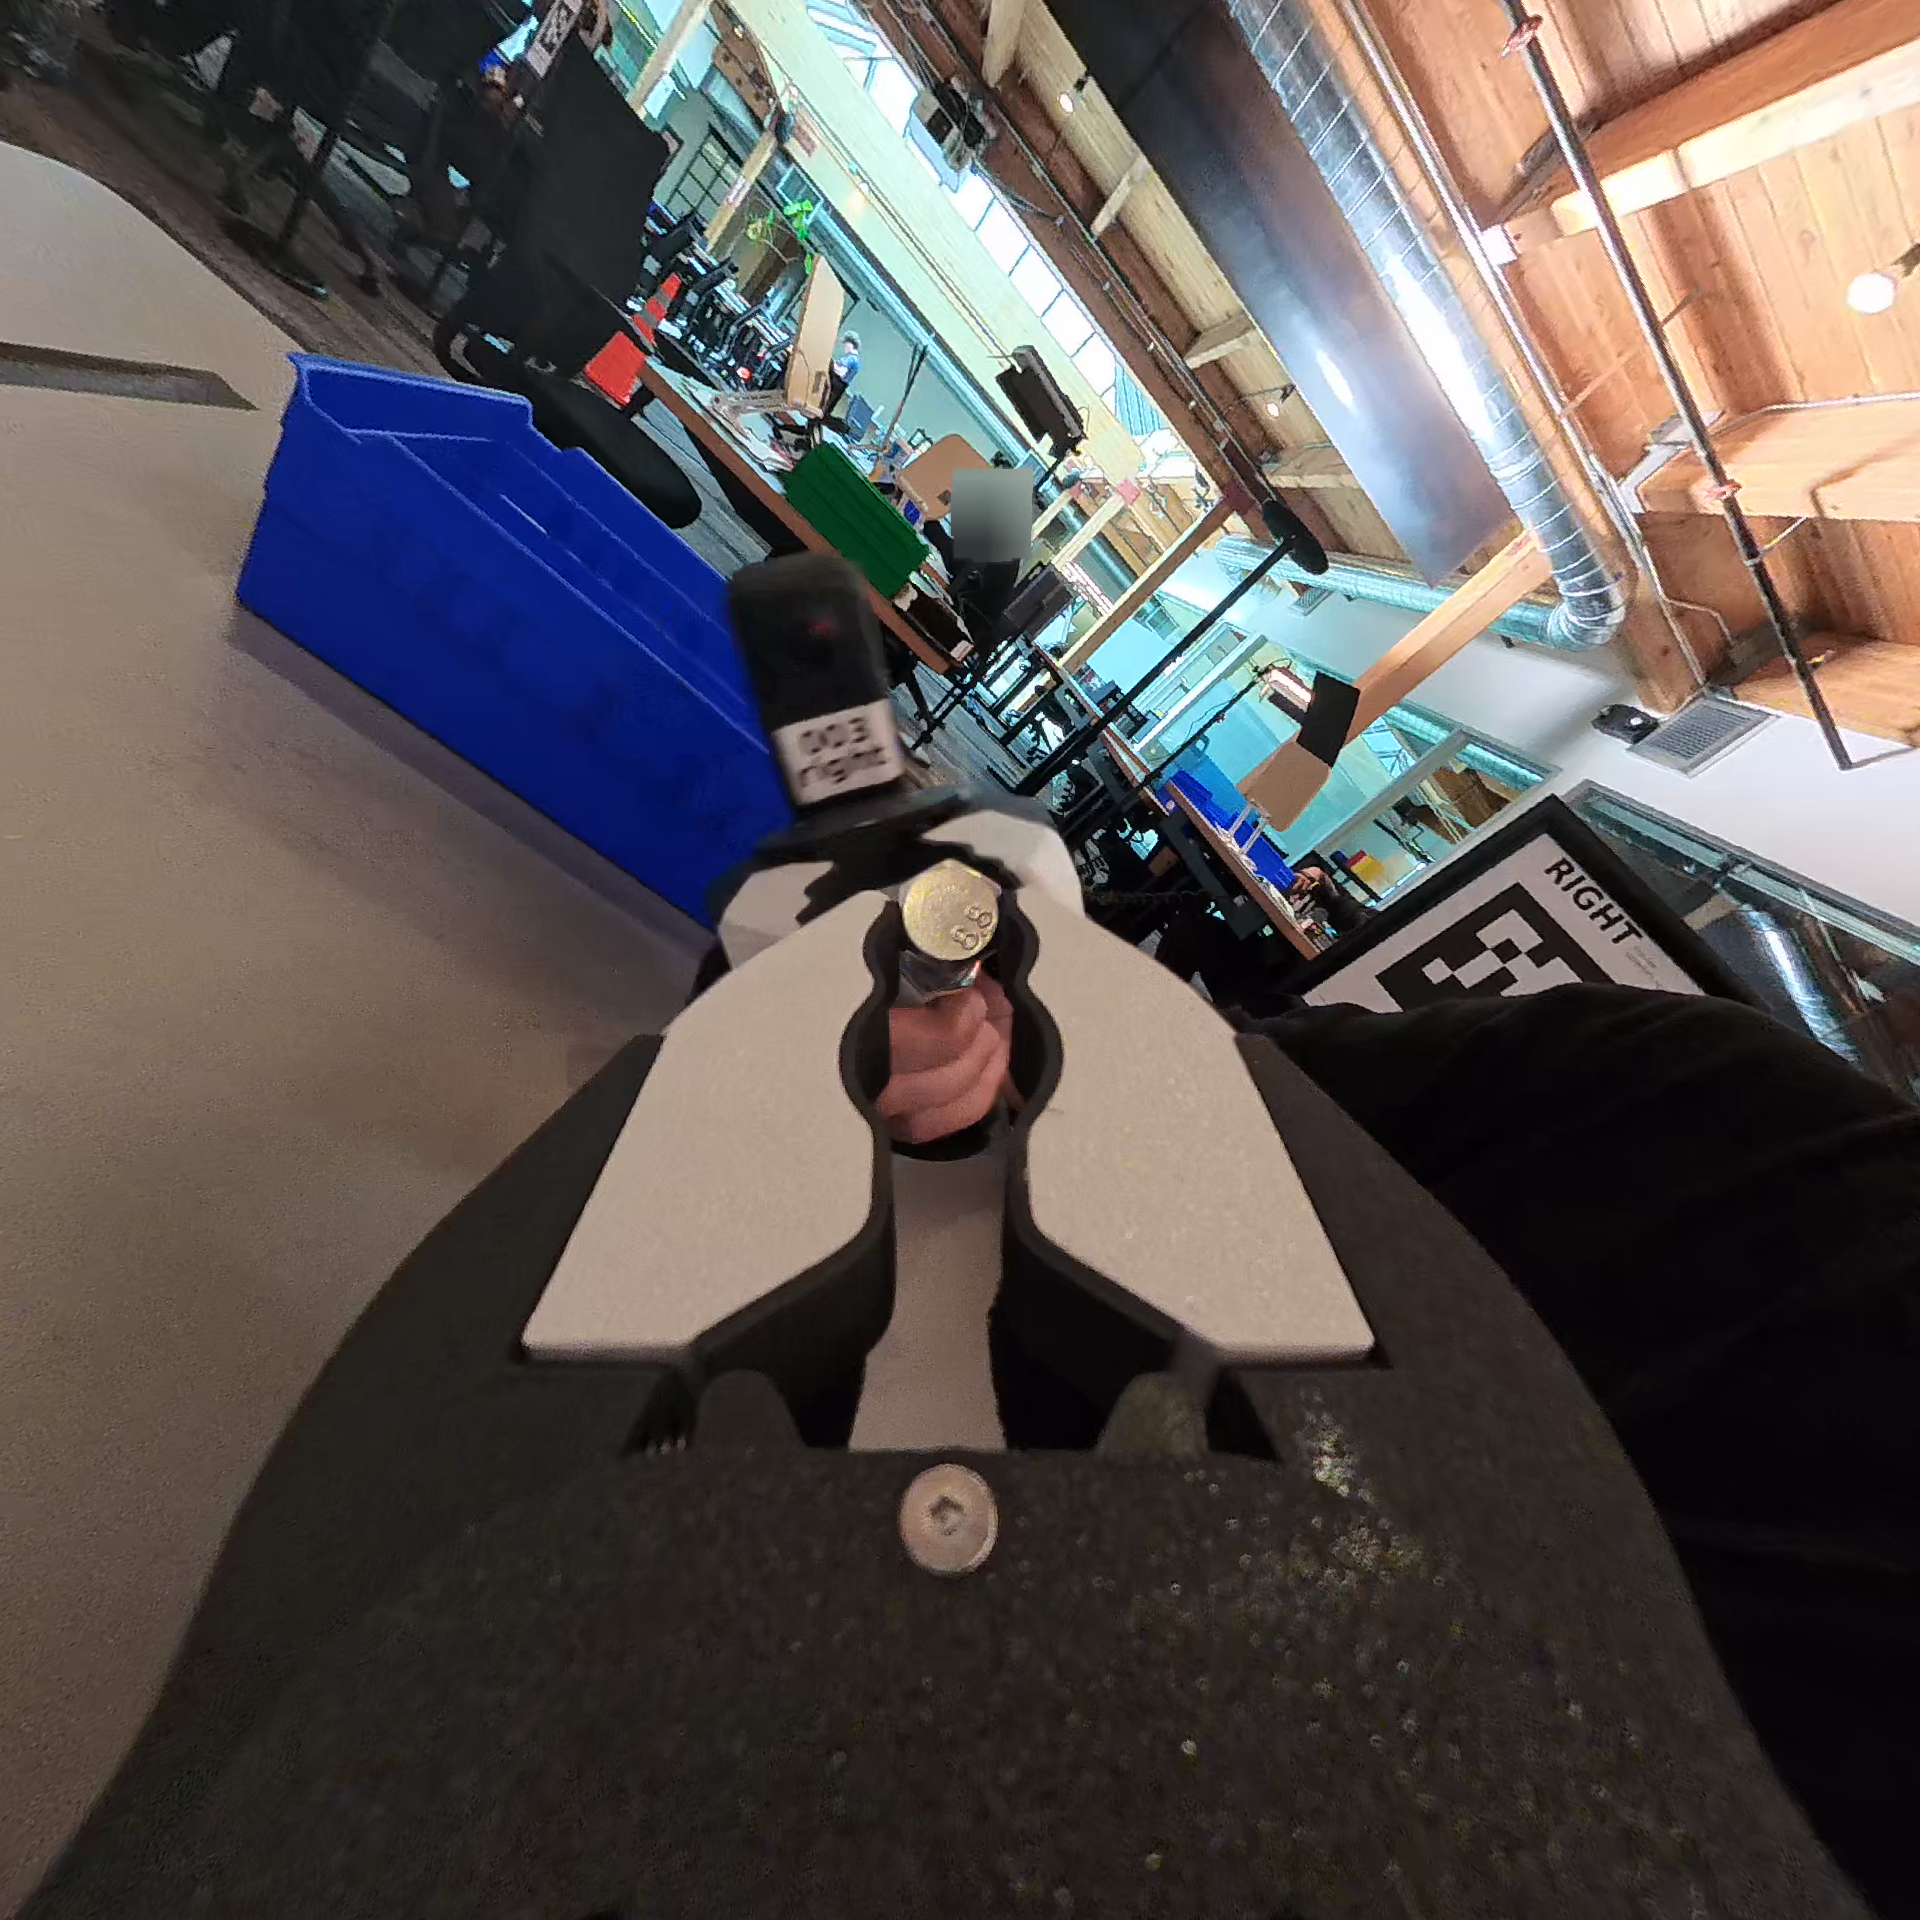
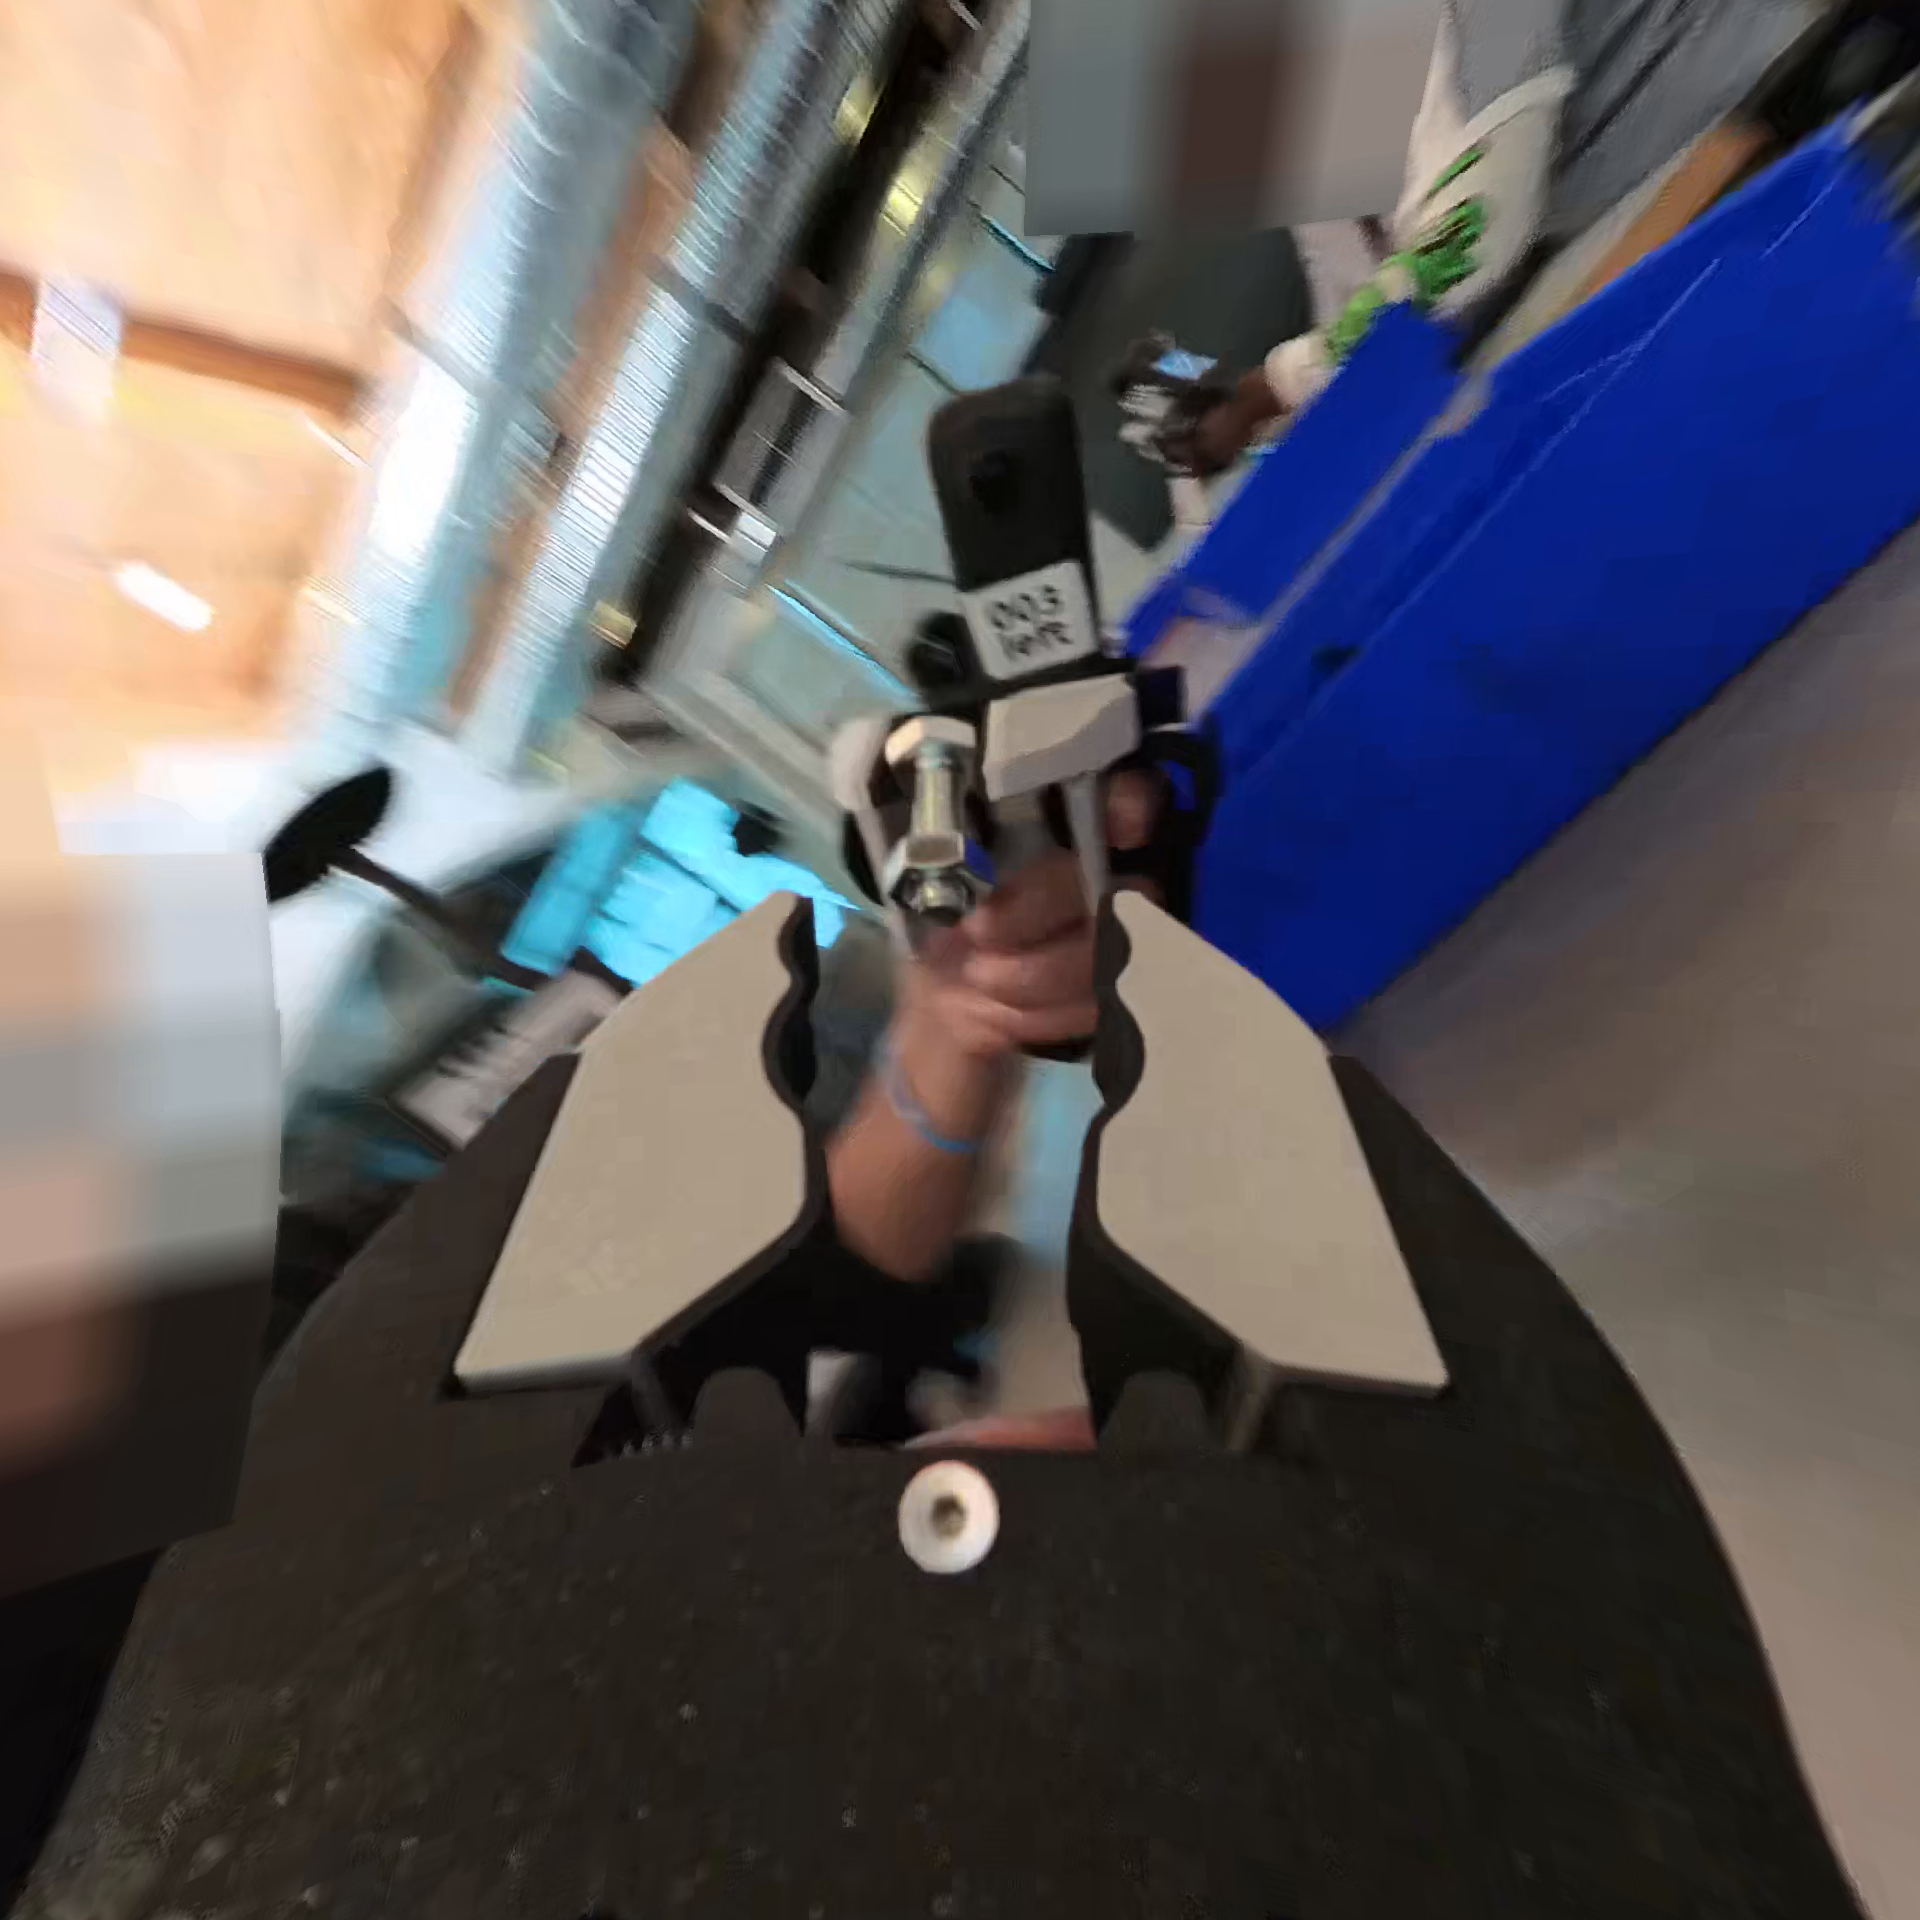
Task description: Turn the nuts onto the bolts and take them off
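Note:
In the left wrist view my left gripper [image 1: 951, 940] is shut on a silver bolt [image 1: 951, 912], with the hex head facing the camera. The nut is hidden behind the head there. The right gripper [image 1: 894, 873] faces it from just beyond the bolt. In the blurred right wrist view my right gripper [image 2: 961, 920] is open and empty. The left gripper [image 2: 940, 753] ahead of it holds the bolt [image 2: 938, 795] by its head end. A silver nut [image 2: 930, 857] sits near the bolt's free end, just beyond my right fingertips and apart from them.
A blue plastic bin [image 1: 468, 582] stands on the beige table [image 1: 208, 987] to the left; it shows at the right in the right wrist view [image 2: 1558, 623]. A black-and-white marker board [image 1: 1507, 935] stands at the right. A person's hand [image 2: 1023, 966] grips the left gripper's handle.

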Demonstrator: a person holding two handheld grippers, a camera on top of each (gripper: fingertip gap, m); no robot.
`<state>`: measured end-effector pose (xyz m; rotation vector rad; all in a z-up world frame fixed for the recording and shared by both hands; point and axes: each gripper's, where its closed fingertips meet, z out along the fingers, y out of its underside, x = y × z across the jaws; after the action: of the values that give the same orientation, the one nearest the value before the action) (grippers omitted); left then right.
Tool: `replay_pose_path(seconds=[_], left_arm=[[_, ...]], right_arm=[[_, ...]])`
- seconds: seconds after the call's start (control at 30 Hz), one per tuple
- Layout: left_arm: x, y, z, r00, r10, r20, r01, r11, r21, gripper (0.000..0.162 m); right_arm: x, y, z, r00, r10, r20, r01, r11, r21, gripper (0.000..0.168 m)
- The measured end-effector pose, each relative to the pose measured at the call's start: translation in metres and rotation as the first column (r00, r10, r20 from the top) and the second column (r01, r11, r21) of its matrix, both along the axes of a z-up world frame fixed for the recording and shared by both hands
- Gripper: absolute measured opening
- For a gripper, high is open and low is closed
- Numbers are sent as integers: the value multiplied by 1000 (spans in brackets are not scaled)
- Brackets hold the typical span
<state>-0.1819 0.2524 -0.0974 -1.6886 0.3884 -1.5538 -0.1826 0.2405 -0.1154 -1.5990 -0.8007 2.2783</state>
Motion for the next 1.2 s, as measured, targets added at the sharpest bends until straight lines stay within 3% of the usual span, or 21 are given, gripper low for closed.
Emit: replay_pose_path(seconds=[0.03, 0.1, 0.2, 0.27, 0.4, 0.5, 0.6, 0.63, 0.67, 0.73, 0.83, 0.9, 0.97, 1.03, 1.13, 1.2], left_arm=[[-1, 0, 0, 1000, -2, 0, 2, 1000, 0, 17], [-1, 0, 0, 1000, 4, 0, -4, 1000, 0, 17], [-1, 0, 0, 1000, 1, 1, -1, 1000, -1, 17], [0, -1, -1, 1000, -4, -3, 4, 1000, -2, 17], [2, -1, -1, 1000, -11, 0, 11, 1000, -4, 17], [5, -2, -3, 1000, -16, -8, 16, 1000, -5, 17], [4, -1, -3, 1000, -12, -11, 12, 1000, -6, 17], [4, -1, -3, 1000, -13, -13, 13, 1000, -5, 17], [4, -2, -3, 1000, -14, -12, 14, 1000, -2, 17], [4, -2, -2, 1000, -14, -9, 14, 1000, 2, 17], [3, -3, 0, 1000, -18, 1, 18, 1000, 4, 17], [3, -3, -1, 1000, -22, 1, 22, 1000, 3, 17], [5, -7, 2, 999, -47, 24, 47, 999, 13, 17], [7, -5, 2, 1000, -31, -1, 31, 999, 28, 17], [5, -5, -4, 999, -29, -37, 30, 999, 19, 17], [3, -5, 0, 1000, -21, -6, 21, 1000, 15, 17]], right_arm=[[-2, 0, -6, 996, -67, 58, 57, 985, 163, 47], [-3, 5, -14, 965, -239, 110, 156, 856, 494, 50], [2, 19, -8, 862, -506, 4, 276, 476, 835, 50], [5, 19, 0, 828, -555, -77, 295, 314, 903, 49], [3, 13, 2, 821, -562, -97, 264, 222, 939, 50], [3, 9, 3, 820, -562, -109, 254, 185, 949, 22], [2, 8, 2, 823, -562, -81, 239, 213, 948, 18], [2, 7, 1, 833, -550, -59, 238, 259, 936, 18], [1, 7, 2, 847, -531, -36, 246, 331, 911, 18], [1, 5, 3, 891, -453, 27, 255, 548, 797, 18], [0, 2, 6, 959, -274, 68, 213, 862, 459, 17], [0, 1, 6, 988, -148, 42, 137, 972, 190, 17], [2, -2, 12, 998, -3, -69, -5, 993, -115, 18], [4, 0, 12, 980, 67, -186, -131, 924, -359, 17], [2, -1, 6, 969, 84, -234, -184, 876, -446, 18], [2, -2, 10, 971, 50, -233, -135, 923, -361, 27]])
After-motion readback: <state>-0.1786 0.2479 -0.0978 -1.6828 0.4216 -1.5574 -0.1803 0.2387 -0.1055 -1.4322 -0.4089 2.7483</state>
